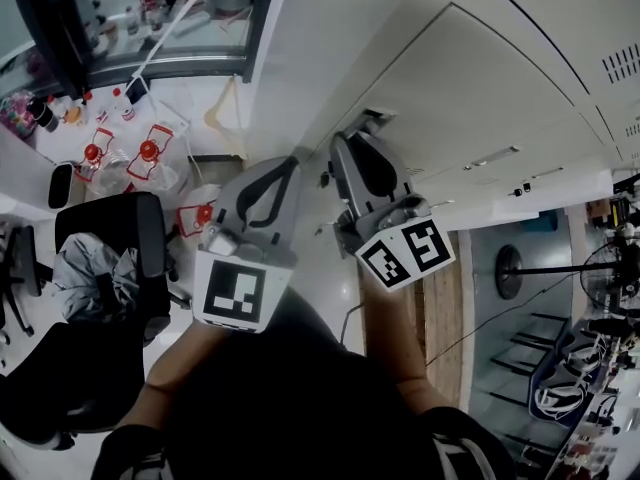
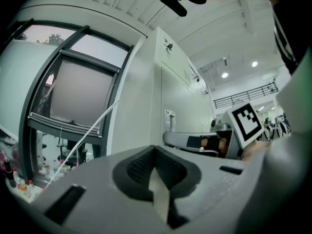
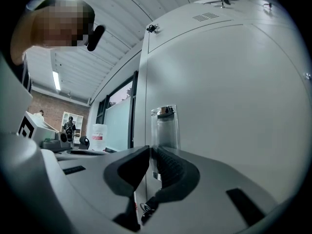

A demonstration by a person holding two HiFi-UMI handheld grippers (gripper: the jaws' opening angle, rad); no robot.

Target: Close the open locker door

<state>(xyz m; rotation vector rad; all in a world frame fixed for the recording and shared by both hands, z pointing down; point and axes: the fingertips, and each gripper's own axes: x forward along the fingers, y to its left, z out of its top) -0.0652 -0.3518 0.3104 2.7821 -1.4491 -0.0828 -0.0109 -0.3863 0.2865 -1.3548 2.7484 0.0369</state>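
A bank of white lockers fills the upper right, and the locker door (image 1: 470,98) lies about flush with the locker front. Its small upright handle (image 1: 373,120) (image 3: 165,123) sticks out near the door's edge, with keys (image 3: 146,207) hanging lower down. My right gripper (image 1: 346,142) (image 3: 150,154) reaches that handle, and its jaws stand nearly together with the handle's lower edge between the pads. My left gripper (image 1: 293,164) (image 2: 155,152) hangs beside it to the left, shut and empty, pointing past the locker's side panel (image 2: 144,96).
A window (image 1: 150,18) with a white cord (image 2: 92,126) stands left of the lockers. Below it a ledge holds several red-capped bottles (image 1: 120,153). A black office chair (image 1: 110,258) sits at the lower left, and a standing fan (image 1: 515,268) at the right.
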